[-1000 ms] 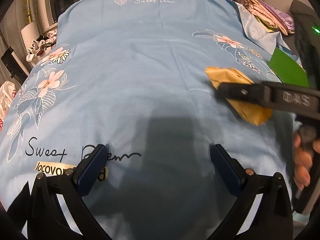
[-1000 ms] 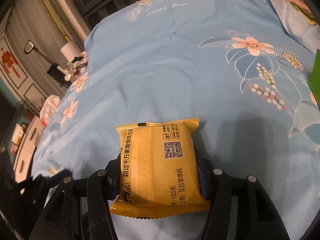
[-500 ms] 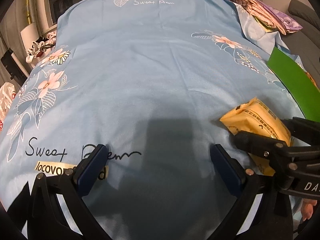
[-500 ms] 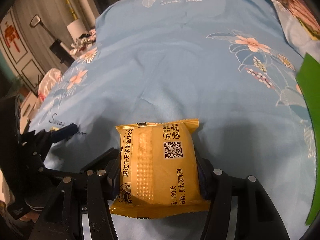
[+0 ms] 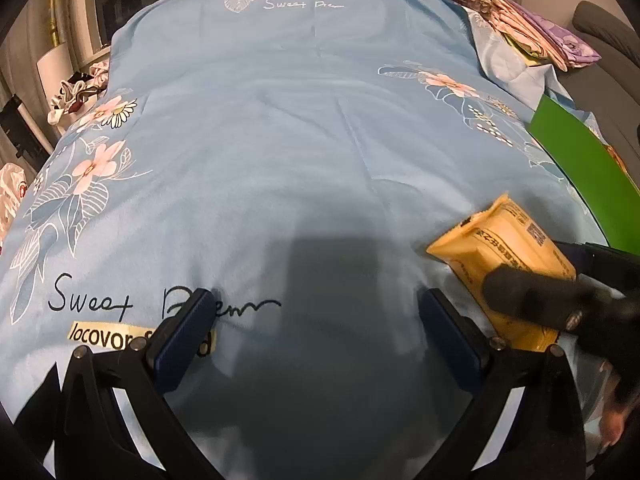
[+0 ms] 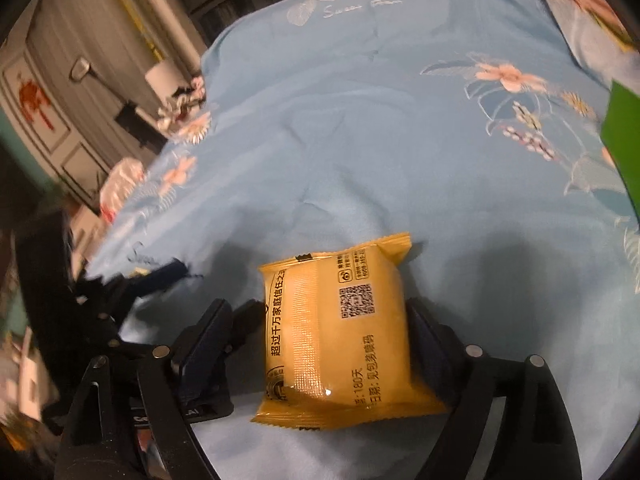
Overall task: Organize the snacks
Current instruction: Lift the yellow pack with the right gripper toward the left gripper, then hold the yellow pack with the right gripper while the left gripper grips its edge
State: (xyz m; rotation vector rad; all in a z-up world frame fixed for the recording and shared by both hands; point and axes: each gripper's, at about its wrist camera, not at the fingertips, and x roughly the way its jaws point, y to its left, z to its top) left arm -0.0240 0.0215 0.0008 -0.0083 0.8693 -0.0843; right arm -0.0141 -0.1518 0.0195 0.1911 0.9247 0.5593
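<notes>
A yellow snack packet [image 6: 340,336] with a QR code and black print lies on the blue bedspread [image 6: 360,140] between the fingers of my right gripper [image 6: 320,332]. The jaws have opened: a gap shows between the left pad [image 6: 204,340] and the packet. The packet also shows in the left wrist view [image 5: 508,252] at the right, with the right gripper's black finger [image 5: 532,292] across it. My left gripper [image 5: 316,332] is open and empty, low over the bedspread near the "Sweet Dream" print.
A green box [image 5: 580,164] lies at the bed's right edge, also in the right wrist view [image 6: 624,132]. Folded floral bedding [image 5: 532,40] sits at the far right. Bags and clutter [image 5: 76,92] lie off the bed's left side.
My right gripper brought the packet down to the bedspread beside my left gripper, and its jaws have spread apart from the packet. The left gripper has stayed still.
</notes>
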